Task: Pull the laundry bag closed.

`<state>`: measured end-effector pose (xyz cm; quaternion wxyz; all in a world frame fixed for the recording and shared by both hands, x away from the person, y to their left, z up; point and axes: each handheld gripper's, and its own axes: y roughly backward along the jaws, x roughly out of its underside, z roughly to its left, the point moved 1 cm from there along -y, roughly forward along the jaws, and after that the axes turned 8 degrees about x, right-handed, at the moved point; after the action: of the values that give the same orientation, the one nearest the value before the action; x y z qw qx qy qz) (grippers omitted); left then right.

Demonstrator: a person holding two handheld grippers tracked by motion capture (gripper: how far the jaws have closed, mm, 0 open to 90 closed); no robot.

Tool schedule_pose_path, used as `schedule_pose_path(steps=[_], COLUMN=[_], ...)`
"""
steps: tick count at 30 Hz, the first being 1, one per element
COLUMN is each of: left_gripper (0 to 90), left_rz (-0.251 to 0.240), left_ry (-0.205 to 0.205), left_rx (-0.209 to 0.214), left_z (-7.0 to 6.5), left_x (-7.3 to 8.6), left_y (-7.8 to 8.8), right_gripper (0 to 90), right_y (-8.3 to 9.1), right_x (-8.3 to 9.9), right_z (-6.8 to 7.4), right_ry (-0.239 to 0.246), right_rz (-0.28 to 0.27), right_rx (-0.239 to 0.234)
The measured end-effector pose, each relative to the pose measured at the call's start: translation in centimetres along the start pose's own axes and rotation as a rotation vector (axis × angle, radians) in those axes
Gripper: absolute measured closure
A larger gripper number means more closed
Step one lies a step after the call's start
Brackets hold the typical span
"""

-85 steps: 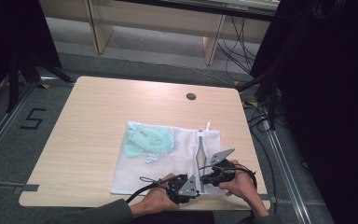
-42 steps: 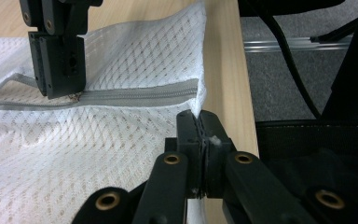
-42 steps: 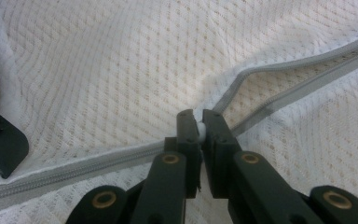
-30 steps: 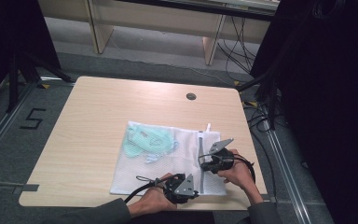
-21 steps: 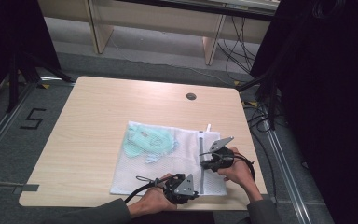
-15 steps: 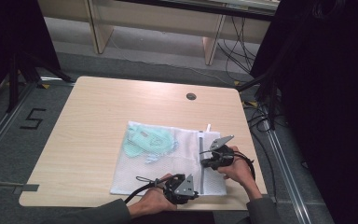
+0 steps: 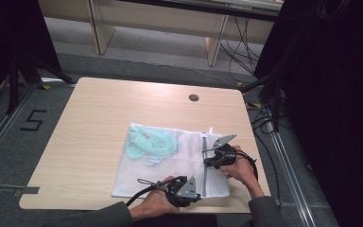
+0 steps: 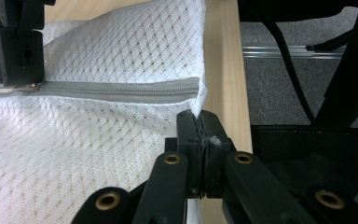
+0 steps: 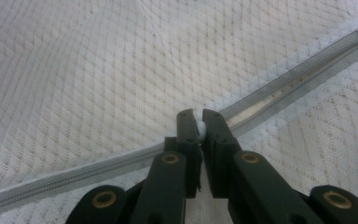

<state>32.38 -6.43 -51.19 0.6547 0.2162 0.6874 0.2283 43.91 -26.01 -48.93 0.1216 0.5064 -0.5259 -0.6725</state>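
A white mesh bag [image 7: 170,175] lies flat on the wooden table [image 7: 99,118] with a teal garment [image 7: 146,142] inside it. A grey zipper [image 7: 203,175] runs along the bag's right side. My left gripper [image 7: 197,193] is at the near end of the zipper, shut on the bag's corner [image 8: 199,105]. My right gripper [image 7: 207,160] is farther up the zipper, shut on the small white zipper pull [image 9: 199,127]. Between the two grippers the zipper [image 8: 121,88] lies closed. Beyond the pull it gapes a little [image 9: 289,88].
A round cable hole [image 7: 194,98] is set in the far part of the table. The table's right edge [image 7: 255,142] runs close to my right hand, with cables [image 7: 264,118] on the floor beyond. A "5" mark [image 7: 32,120] is on the floor at left.
My right gripper has slid along the zipper away from the person, and the closed stretch behind it has grown. My left gripper has kept its place on the bag's corner.
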Motion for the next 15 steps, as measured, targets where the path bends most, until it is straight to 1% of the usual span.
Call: schedule_pose_path(steps=[1,2,3,4,5,6,7,8,10,11,12,13,14,15], left_gripper=[88.4,88.4,88.4,88.4,88.4,88.4,88.4,88.5,88.4,88.4,88.4,88.4,88.4,88.4], left_rz=[-0.004,-0.002,-0.005,-0.005,-0.005,-0.004,-0.004,-0.002,-0.002,-0.001,0.002,-0.001,-0.003,0.0], left_ry=[0.006,-0.009,0.011,0.01,0.013,0.014,0.013,0.007,0.002,0.007,-0.006,0.006,0.008,0.01], left_rx=[-0.005,-0.007,-0.003,-0.002,-0.003,-0.001,-0.001,0.002,0.008,0.01,0.009,0.012,0.012,0.014], left_z=[0.0,0.1,0.0,0.0,0.0,0.0,0.0,-0.1,-0.3,-0.3,-0.3,-0.4,-0.4,-0.3], left_x=[0.0,0.0,0.0,0.0,0.0,0.1,0.1,0.0,0.0,0.0,0.0,0.0,0.0,0.0], left_y=[0.0,0.0,0.0,0.0,-0.1,0.0,0.0,0.0,-0.1,-0.2,-0.2,-0.2,-0.3,-0.3], right_gripper=[86.5,86.5,86.5,86.5,86.5,86.5,86.6,86.6,86.5,86.5,86.5,86.6,86.5,86.5], right_y=[0.2,0.0,-0.1,0.1,0.0,-0.2,-0.1,-0.2,-0.2,0.0,-0.3,-0.3,-0.3,-0.3], right_x=[-0.1,-0.1,-0.1,-0.2,-0.2,-0.2,-0.2,-0.3,-0.3,-0.3,-0.2,-0.2,-0.2,-0.2], right_z=[-0.1,-0.1,0.1,-0.2,-0.2,-0.1,-0.4,-0.5,-0.8,-0.9,-1.0,-0.9,-1.1,-1.1], right_ry=[0.008,0.001,-0.013,0.003,-0.005,-0.028,-0.004,0.001,-0.008,-0.008,-0.016,-0.033,-0.02,-0.024], right_rz=[0.021,0.002,-0.002,0.023,0.023,0.005,0.003,-0.008,-0.008,0.01,-0.012,-0.005,-0.01,-0.008], right_rx=[-0.003,-0.002,-0.001,0.004,-0.001,-0.014,0.007,0.018,0.021,0.022,0.017,0.021,0.02,0.026])
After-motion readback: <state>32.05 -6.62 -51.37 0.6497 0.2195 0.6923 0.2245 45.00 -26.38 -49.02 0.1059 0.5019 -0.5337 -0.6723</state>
